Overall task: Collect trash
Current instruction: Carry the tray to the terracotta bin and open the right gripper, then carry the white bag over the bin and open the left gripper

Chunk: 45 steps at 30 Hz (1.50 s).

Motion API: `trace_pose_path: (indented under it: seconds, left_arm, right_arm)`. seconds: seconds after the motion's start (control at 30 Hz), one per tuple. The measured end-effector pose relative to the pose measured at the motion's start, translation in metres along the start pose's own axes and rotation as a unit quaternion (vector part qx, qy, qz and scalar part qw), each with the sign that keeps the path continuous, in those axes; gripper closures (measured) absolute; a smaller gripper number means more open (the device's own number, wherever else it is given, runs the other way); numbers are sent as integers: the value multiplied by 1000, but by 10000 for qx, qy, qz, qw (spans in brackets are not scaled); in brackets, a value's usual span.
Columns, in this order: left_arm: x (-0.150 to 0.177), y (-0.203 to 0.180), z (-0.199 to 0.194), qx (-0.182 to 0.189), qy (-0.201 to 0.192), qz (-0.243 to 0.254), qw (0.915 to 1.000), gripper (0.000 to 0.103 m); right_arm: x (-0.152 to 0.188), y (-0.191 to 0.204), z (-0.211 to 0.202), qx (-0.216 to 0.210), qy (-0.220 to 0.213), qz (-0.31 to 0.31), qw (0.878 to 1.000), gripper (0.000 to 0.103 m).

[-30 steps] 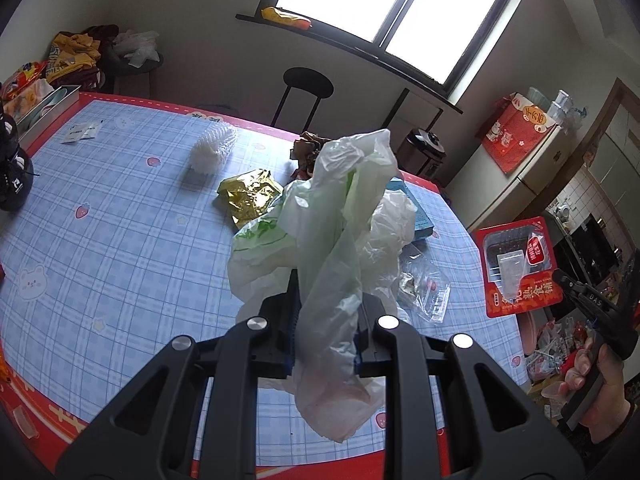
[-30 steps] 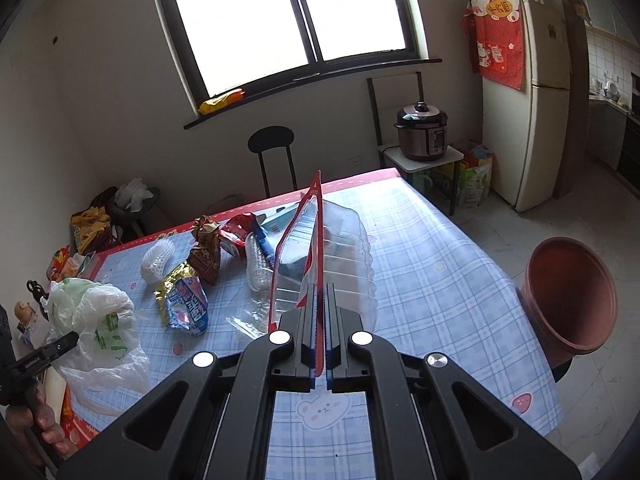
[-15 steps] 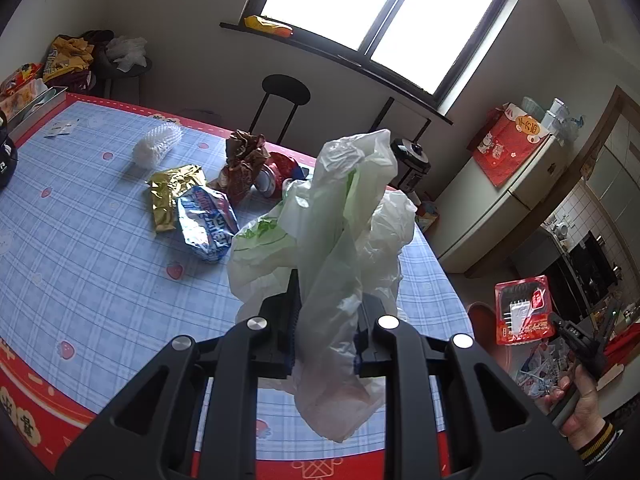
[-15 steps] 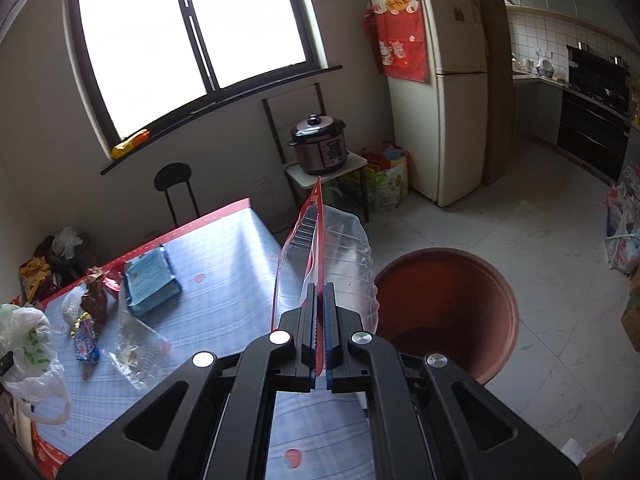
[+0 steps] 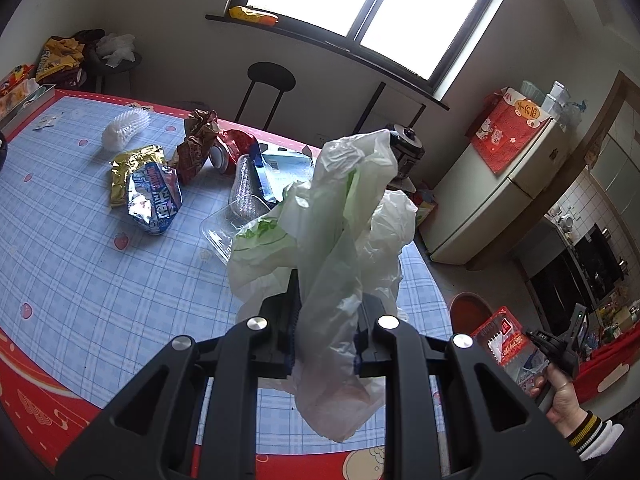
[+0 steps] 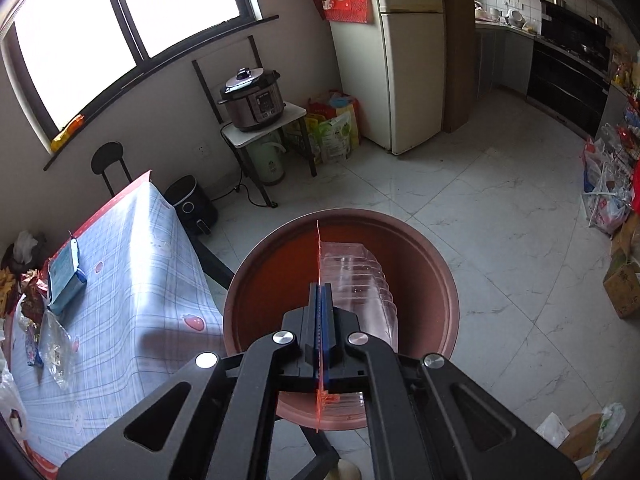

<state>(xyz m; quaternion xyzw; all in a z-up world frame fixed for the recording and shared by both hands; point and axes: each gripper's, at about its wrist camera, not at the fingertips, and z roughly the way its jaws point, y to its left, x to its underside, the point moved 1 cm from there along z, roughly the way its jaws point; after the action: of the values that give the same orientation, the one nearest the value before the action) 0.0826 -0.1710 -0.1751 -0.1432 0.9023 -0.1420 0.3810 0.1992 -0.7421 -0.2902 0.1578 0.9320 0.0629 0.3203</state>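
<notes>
My left gripper [image 5: 325, 320] is shut on a crumpled white and green plastic bag [image 5: 332, 240], held above the blue checked table [image 5: 80, 280]. My right gripper [image 6: 321, 300] is shut on a clear plastic blister pack with a red card back [image 6: 352, 276] and holds it right over the open round red-brown bin [image 6: 432, 280] on the floor beside the table. In the left wrist view the pack [image 5: 500, 340] and the bin [image 5: 466, 312] show at the lower right. Snack wrappers [image 5: 154, 196], a clear tray [image 5: 218, 232] and a blue packet [image 5: 280, 172] lie on the table.
A black stool [image 5: 268, 84] stands behind the table. A pressure cooker [image 6: 252, 98] sits on a small stand near the fridge [image 6: 404, 48]. A black appliance [image 6: 192, 204] stands on the floor by the table corner. Bags and boxes [image 6: 608, 216] line the right wall.
My right gripper has swung from over the table to right above the bin, with the blister pack still held. My left gripper keeps the bag and has shifted its view slightly.
</notes>
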Motion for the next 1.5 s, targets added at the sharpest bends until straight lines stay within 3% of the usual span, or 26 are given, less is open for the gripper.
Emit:
trace_pose_path:
  seconds: [0.2,0.23,0.3,0.33,0.4,0.47,0.57,0.77,1.03,1.3,1.47,1.5]
  left_arm:
    - [-1,-18,9,-30,95,199,9998,80]
    - [-1,-22,11,-11,105,234,9997,80]
    - [-3,-31,15,28,118,327,9994,80]
    - [-4,-37,17,60,126,390,9991,80]
    - [-5,-49,23,172,165,516,9984,80]
    - [-6,-65,30,305,207,656,9972,80]
    - [-7,-92,42,563,296,871,9942,80]
    - [-1,-166,78,1203,564,1362,9817,80]
    - [20,-276,138,1853,978,1813,9608,80]
    - [46,-363,176,2163,1121,2279,9427,80]
    - [56,-397,196,2203,1203,2424,9372,79]
    - [57,-402,198,2207,1199,2468,9360,75]
  right_arm:
    - [-10,0,13,188,175,39,9997,100]
    - [-11,-2,11,239,163,86,9995,94]
    - [-13,-4,4,294,97,151,9994,67]
    - [-13,-5,-2,366,24,153,9992,46]
    - [-13,-8,-17,383,-124,142,9991,37]
    - [-13,-12,-31,439,-175,176,9987,19]
    - [-13,-20,-54,533,-308,192,9979,6]
    - [-11,-31,-92,850,-427,28,9955,5]
    - [-6,-72,-130,1137,-544,262,9917,5]
    - [-4,-107,-142,1441,-573,467,9868,5]
    - [-3,-118,-149,1584,-622,497,9842,5]
    - [-2,-119,-151,1588,-635,505,9840,5]
